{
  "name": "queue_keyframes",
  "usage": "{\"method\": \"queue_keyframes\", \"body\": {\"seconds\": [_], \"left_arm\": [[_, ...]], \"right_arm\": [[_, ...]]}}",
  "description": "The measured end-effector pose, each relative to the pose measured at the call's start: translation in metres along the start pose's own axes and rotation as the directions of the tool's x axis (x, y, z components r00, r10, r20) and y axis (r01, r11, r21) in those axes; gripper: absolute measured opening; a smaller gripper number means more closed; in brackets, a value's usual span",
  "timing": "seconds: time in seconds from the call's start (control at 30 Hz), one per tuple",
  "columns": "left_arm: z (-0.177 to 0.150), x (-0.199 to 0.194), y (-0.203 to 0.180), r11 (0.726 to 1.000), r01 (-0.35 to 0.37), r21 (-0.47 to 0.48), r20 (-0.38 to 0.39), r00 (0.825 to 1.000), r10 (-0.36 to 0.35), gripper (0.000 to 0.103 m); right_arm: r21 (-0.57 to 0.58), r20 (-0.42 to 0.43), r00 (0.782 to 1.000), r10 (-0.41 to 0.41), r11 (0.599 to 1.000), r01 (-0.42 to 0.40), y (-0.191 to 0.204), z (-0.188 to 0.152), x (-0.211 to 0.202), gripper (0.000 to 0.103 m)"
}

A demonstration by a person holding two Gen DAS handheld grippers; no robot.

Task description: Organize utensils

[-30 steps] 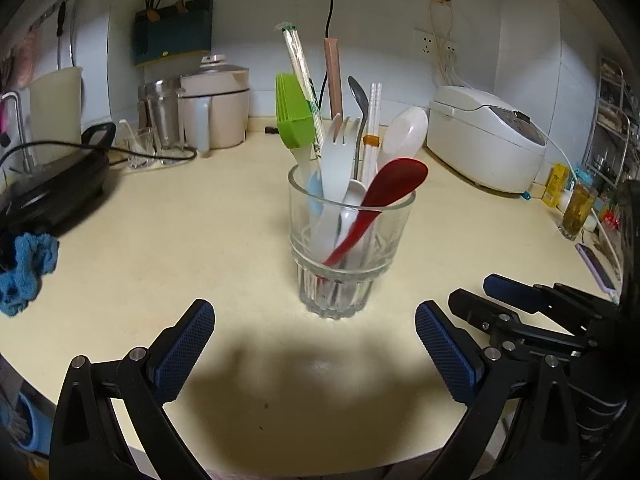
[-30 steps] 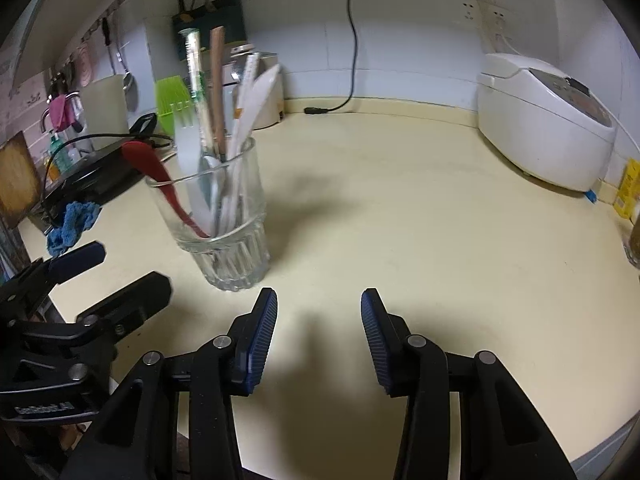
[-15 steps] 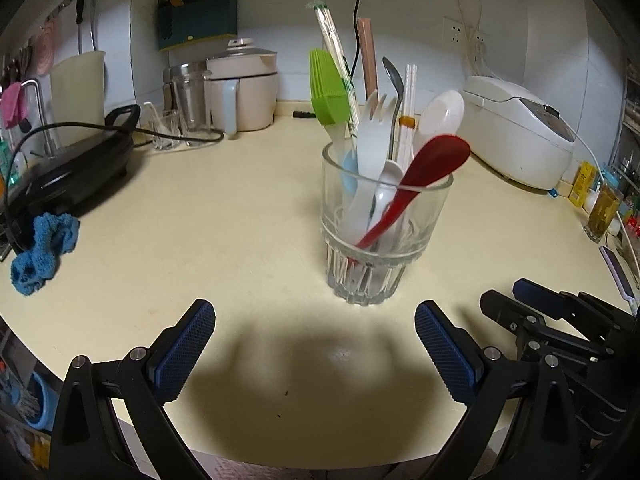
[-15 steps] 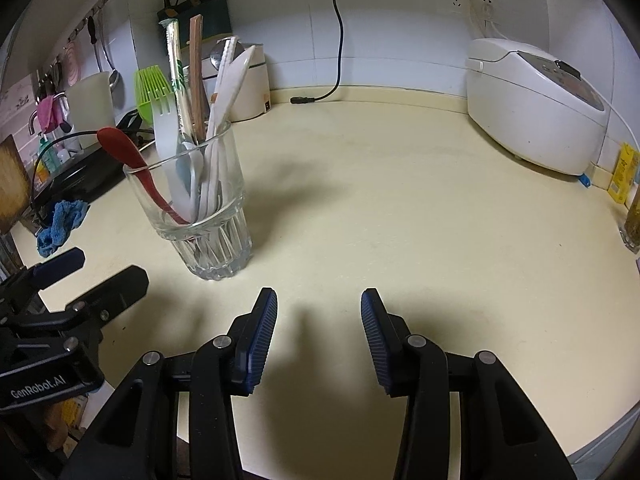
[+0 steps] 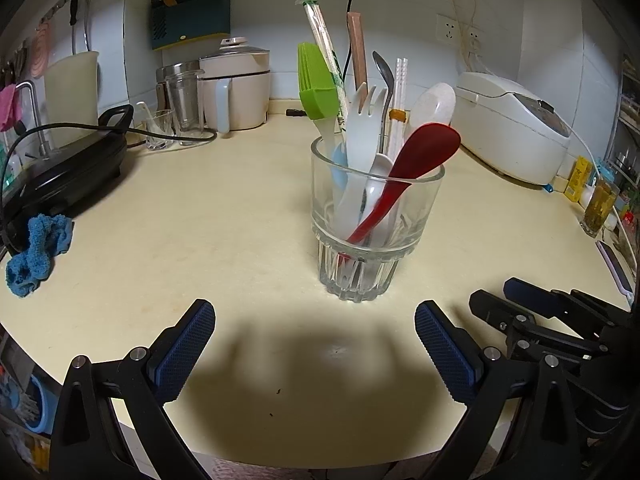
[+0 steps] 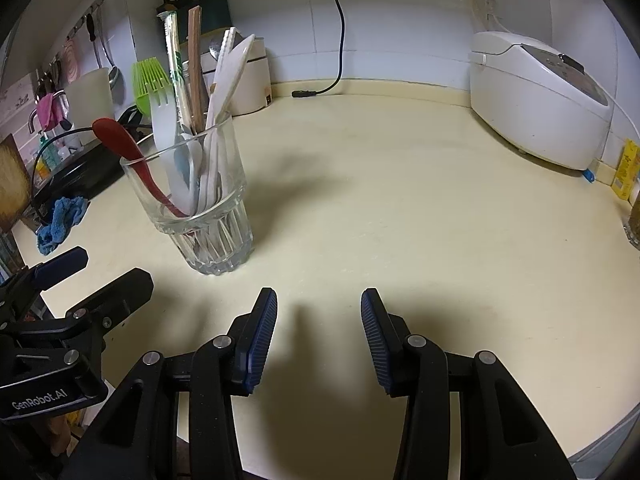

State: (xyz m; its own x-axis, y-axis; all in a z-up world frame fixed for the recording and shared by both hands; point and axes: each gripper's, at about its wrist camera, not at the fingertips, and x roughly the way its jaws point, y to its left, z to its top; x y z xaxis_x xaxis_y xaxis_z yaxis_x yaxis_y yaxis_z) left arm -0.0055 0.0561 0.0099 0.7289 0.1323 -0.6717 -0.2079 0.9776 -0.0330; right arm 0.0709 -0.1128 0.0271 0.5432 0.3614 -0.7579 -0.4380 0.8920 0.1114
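A ribbed glass [image 5: 370, 232] stands upright on the cream table [image 5: 200, 216], packed with utensils: a red spoon [image 5: 416, 164] leaning over its rim toward 2 o'clock, a white fork [image 5: 362, 132], a green silicone brush [image 5: 316, 84]; the left gripper [image 5: 314, 344] hovers at its 6 o'clock, jaws wide apart and empty. The right gripper [image 6: 318, 332] sits with jaws well parted, holding nothing; the glass lies at its 10 o'clock.

A clear ribbed drinking glass [image 5: 362, 240] stands upright on the cream worktop [image 5: 200, 240], packed with a red plastic spoon [image 5: 416, 160], white plastic fork [image 5: 362, 136], green silicone brush [image 5: 316, 88] and wrapped chopsticks [image 5: 324, 48].
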Motion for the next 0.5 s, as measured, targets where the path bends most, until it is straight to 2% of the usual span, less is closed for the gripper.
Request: {"method": "queue_keyframes", "body": {"seconds": [0.5], "left_arm": [[0.0004, -0.0019, -0.0066, 1.000, 0.002, 0.023, 0.010, 1.000, -0.002, 0.102]], "right_arm": [[-0.003, -0.005, 1.000, 0.002, 1.000, -0.002, -0.0007, 0.0005, 0.0003, 0.044]]}}
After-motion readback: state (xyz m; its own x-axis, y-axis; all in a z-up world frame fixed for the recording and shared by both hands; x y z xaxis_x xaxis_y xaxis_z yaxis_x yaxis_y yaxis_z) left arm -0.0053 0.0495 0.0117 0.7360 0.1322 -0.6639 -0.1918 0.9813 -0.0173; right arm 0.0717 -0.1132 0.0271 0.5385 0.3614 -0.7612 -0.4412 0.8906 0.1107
